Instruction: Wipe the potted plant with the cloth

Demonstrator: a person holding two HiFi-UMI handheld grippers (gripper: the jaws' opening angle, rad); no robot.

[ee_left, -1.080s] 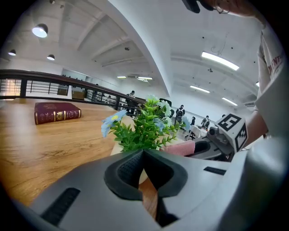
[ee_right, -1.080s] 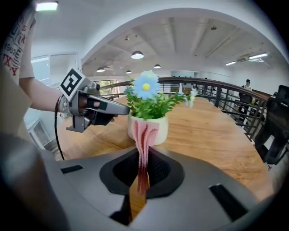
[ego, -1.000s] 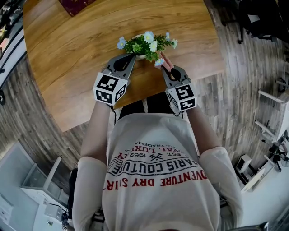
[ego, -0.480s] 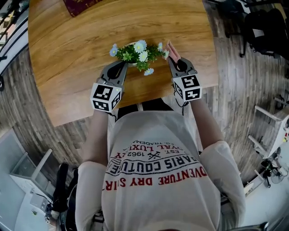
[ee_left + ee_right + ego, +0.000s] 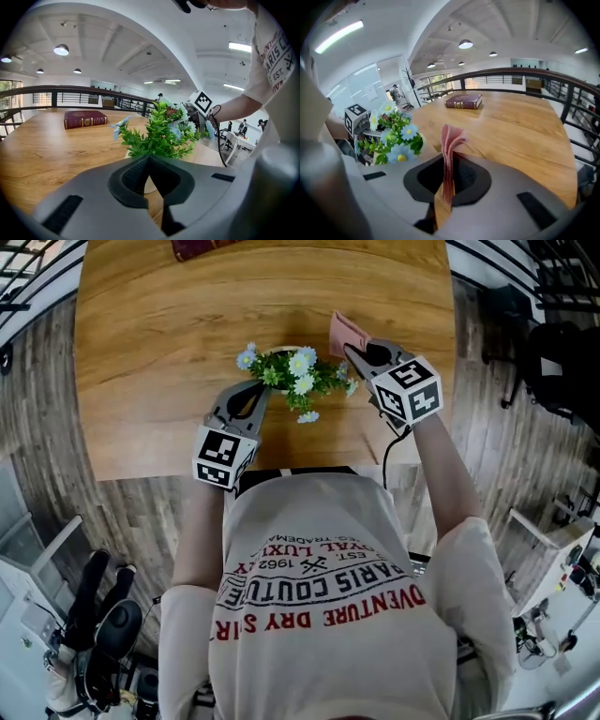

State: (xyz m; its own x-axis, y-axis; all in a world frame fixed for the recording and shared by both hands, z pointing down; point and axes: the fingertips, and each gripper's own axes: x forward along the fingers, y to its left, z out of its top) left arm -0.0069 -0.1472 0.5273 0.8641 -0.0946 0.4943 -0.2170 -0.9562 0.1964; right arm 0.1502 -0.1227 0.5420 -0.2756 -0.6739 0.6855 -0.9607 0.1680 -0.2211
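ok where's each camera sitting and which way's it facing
Head view: on person's head, steeply down at table and potted plant; shirt, arms, both grippers show.
Left gripper view: on left gripper, along shut jaws toward potted plant; right arm beyond.
Right gripper view: on right gripper, along jaws clamping cloth, across table.
Shared: both gripper views show book.

The left gripper, jaws together, faces the potted plant on the table.
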